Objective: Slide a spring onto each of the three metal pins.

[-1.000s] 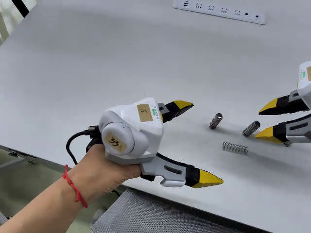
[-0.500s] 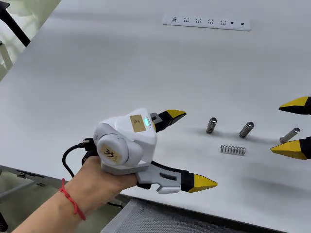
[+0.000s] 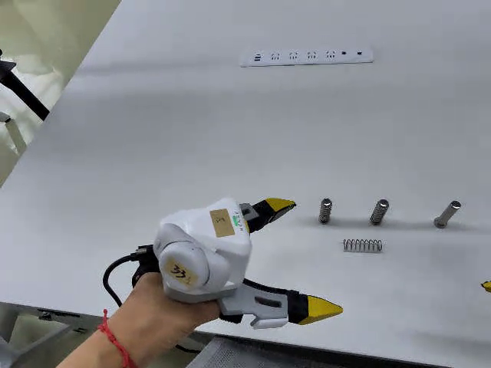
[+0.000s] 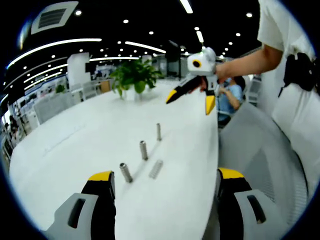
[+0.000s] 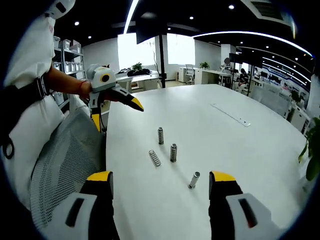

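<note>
Matte pale-grey table, smooth and unmarked, with a long white power strip lying flat at its far side. Three short cylindrical steel pins stand in a row, each leaning slightly. The left pin and the middle pin each carry a close-wound wire coil along the shank, which gives them a ribbed outline below a plain rounded cap. The right pin is bare, its surface smooth and bright. A loose spring, thin open-coiled wire, lies on its side on the table just nearer than the middle pin, touching none of the pins. The left gripper has a rounded glossy white plastic shell bearing a tan label, black jaw arms and pointed yellow tips. It is held in a hand with a red cord at the wrist, left of the row and near the table's front edge. Its jaws are spread wide, with nothing between them and nothing touched. The right gripper, of the same make, faces the row from the right end, the bare pin closest to it. Its jaws likewise stand far apart and hold nothing, clear of pins and spring.
</note>
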Demonstrator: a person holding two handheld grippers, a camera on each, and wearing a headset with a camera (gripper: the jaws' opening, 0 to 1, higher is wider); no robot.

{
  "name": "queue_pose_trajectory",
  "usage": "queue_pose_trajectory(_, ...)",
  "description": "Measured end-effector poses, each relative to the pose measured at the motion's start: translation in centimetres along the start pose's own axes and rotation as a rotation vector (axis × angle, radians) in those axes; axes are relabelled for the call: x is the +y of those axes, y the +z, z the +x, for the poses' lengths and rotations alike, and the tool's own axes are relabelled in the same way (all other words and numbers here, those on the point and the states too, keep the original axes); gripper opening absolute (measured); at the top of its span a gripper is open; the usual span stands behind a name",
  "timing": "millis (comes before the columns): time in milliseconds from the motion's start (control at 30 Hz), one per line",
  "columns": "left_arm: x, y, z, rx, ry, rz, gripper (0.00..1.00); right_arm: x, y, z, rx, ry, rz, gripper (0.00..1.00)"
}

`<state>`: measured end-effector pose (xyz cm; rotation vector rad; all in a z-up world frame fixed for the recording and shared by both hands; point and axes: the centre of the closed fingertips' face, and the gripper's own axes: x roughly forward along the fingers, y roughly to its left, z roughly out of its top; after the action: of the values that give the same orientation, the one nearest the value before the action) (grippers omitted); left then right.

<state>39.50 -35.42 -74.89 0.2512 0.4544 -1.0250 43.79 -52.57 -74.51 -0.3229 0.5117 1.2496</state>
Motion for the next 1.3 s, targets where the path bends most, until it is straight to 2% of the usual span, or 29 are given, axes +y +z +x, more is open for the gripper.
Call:
queue_pose_trajectory(200, -0.2, -0.4, 1.2, 0.062, -0.020, 0.033, 0.80, -0.3, -2.3, -1.4, -0.037, -0.037, 0.046, 0.85)
queue_pose_trajectory(400, -0.6, -0.9, 3.2, 0.112, -0.051, 0.041, 0.68, -0.5, -3.7, -2.3, -0.056, -0.063, 0.074, 0.84)
queue_pose_trajectory(667, -0.6, -2.5, 6.4, 0.212, -0.093, 0.067, 0.54, -0.6, -5.6, -3.2, -0.066, -0.087, 0.111, 0.84)
queue_pose_trajectory(700, -0.3, -2.9, 6.8, 0.236, -0.085, 0.087, 0.52, -0.6, -5.6, -3.4, -0.068, -0.092, 0.117, 0.84)
queue_pose_trajectory(800, 0.1, -3.4, 7.6, 0.254, -0.080, 0.067, 0.45, -0.6, -5.8, -3.6, -0.077, -0.102, 0.128, 0.83)
queue_pose_trajectory(867, 0.5, -3.9, 8.1, 0.285, -0.063, 0.089, 0.40, -0.5, -5.8, -3.6, -0.077, -0.107, 0.132, 0.82)
queue_pose_trajectory(933, 0.7, -4.0, 8.6, 0.293, -0.054, 0.079, 0.38, -0.5, -6.0, -3.7, -0.080, -0.111, 0.138, 0.82)
queue_pose_trajectory(1000, 1.1, -4.4, 9.0, 0.320, -0.035, 0.092, 0.37, -0.5, -6.1, -3.6, -0.082, -0.112, 0.143, 0.81)
queue_pose_trajectory(1033, 1.2, -4.4, 9.3, 0.320, -0.032, 0.099, 0.34, -0.5, -6.3, -3.6, -0.082, -0.113, 0.146, 0.81)
queue_pose_trajectory(1100, 1.3, -4.4, 9.6, 0.319, -0.028, 0.076, 0.32, -0.4, -6.3, -3.7, -0.086, -0.114, 0.150, 0.81)
queue_pose_trajectory(1167, 1.4, -4.7, 9.9, 0.338, -0.020, 0.092, 0.32, -0.4, -6.4, -3.7, -0.087, -0.114, 0.153, 0.81)
queue_pose_trajectory(1300, 1.7, -4.8, 10.3, 0.349, -0.005, 0.085, 0.31, -0.7, -6.6, -3.9, -0.086, -0.119, 0.157, 0.80)
